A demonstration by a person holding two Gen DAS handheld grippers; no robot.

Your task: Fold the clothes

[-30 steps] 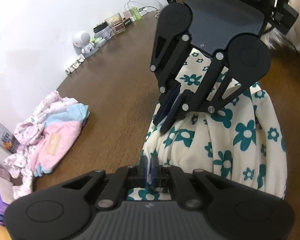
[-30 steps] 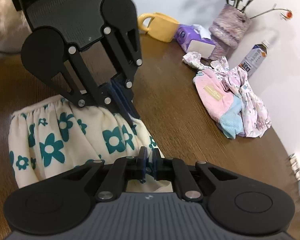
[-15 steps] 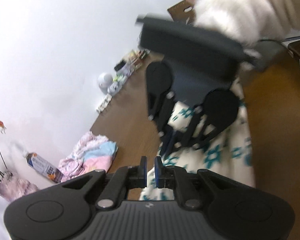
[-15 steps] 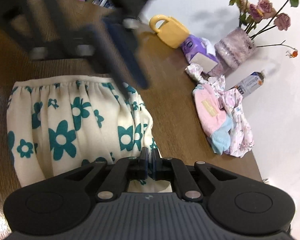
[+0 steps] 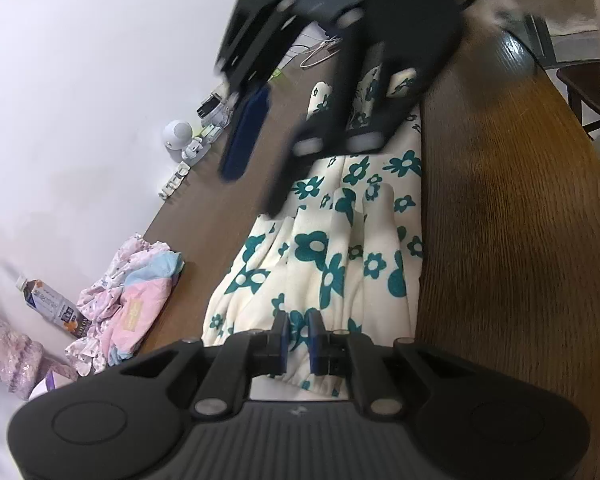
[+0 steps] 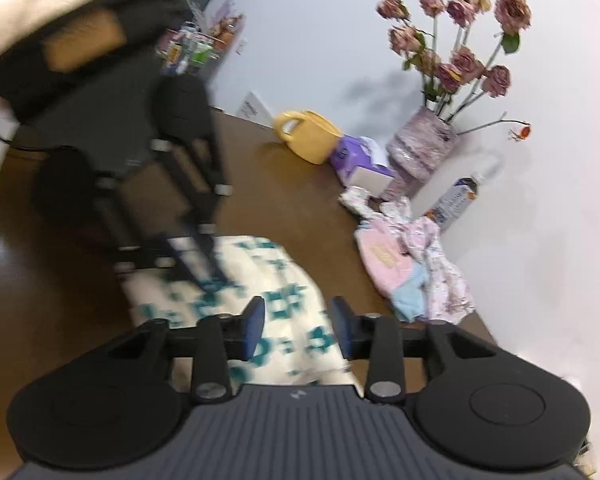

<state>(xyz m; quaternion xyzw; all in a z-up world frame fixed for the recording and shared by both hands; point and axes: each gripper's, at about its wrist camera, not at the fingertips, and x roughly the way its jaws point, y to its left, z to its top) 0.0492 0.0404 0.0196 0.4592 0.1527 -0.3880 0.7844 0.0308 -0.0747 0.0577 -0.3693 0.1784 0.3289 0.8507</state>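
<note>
Since 1 second ago, both jaws were let off the floral skirt (image 5: 340, 248): the right gripper (image 6: 298, 322) is wide apart, the left gripper (image 5: 298, 334) slightly apart. 1 fold seems done on the wooden table (image 5: 520, 240); the pink clothes pile (image 6: 412, 264) is left unfolded.

Yellow jug (image 6: 306, 140), vase of roses (image 6: 424, 148), drink bottle (image 6: 458, 200), possibly tissues (image 6: 354, 156)

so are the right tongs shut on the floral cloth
No, the right tongs stand wide open above the floral cloth, a clear gap between the pads.
</note>
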